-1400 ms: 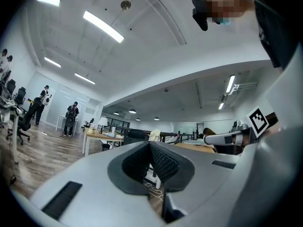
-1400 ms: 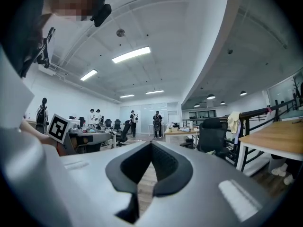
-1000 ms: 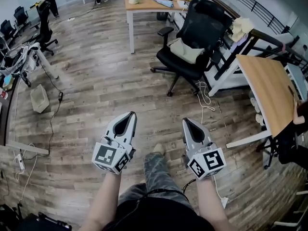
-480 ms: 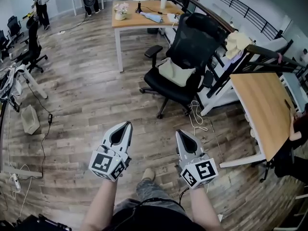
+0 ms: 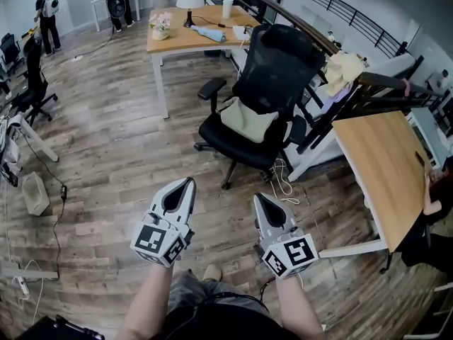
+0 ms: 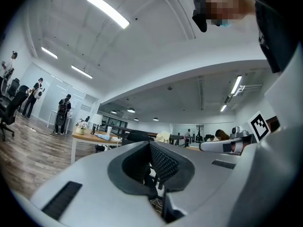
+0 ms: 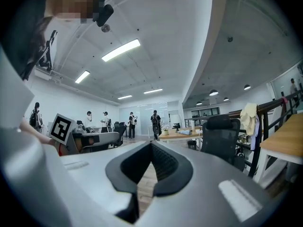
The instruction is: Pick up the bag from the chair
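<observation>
Lying across chair (image 5: 241, 147) seat — bag (image 5: 245, 119), long axis armrest-to-armrest.

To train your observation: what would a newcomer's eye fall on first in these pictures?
A black office chair stands on the wooden floor in the middle of the head view, with a beige bag lying on its seat. Lower in that view, the left gripper and right gripper point toward it, jaws together, holding nothing.
</observation>
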Motion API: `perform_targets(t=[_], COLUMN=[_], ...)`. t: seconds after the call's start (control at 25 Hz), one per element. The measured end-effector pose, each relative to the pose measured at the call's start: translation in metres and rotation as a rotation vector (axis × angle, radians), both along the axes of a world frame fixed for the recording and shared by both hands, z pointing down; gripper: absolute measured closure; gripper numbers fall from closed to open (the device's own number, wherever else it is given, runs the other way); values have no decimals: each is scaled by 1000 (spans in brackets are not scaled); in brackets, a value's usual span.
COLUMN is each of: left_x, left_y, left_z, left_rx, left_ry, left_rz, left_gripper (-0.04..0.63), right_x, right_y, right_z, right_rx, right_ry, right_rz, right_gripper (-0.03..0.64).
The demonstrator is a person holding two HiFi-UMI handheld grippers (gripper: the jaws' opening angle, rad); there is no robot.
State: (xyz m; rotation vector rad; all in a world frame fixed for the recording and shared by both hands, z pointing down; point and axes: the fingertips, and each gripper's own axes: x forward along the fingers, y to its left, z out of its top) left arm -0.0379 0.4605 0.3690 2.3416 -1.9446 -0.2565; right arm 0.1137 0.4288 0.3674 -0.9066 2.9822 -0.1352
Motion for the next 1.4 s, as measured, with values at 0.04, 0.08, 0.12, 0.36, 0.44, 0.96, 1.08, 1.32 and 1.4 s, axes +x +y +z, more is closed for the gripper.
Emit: perform_targets(t=[0.04, 0.08, 0.12, 0.36, 0.44, 0.96, 1.08, 1.32, 1.4], left_x=[-1, -2, -3, -12, -15, -41, -51, -65, -68], left_y=[-6, -12, -17, -65, -88, -229, -251, -289, -298], left_z=[-1, -1, -2, -3, -3, -3, 3, 14, 18], left_rx=[-1, -1, 0, 12, 12, -16, -31, -48, -53], left_ry=[2, 5, 7, 12, 11, -15, -16, -13, -15], left_rz=[1, 3, 6, 51, 78, 268, 302, 372, 398], left_gripper=[597, 597, 597, 597, 597, 597, 597, 597, 597], right_x=[-1, -3, -5, -19, -24, -58, -63, -73, -75], right_y=[-5, -10, -15, -51, -68, -180, -198, -227, -235], right_z=[-1, -1, -1, -1, -2, -5, -1, 4, 6], right_rx=[0, -1, -2, 5, 5, -26, -34, -47, -51], right_ry=[-2, -2, -2, 4, 3, -24, -28, -33, -34], right_rz=[1, 2, 3, 21, 40, 196, 246, 333, 363], right_gripper=[609, 609, 609, 609, 609, 609, 609, 609, 609])
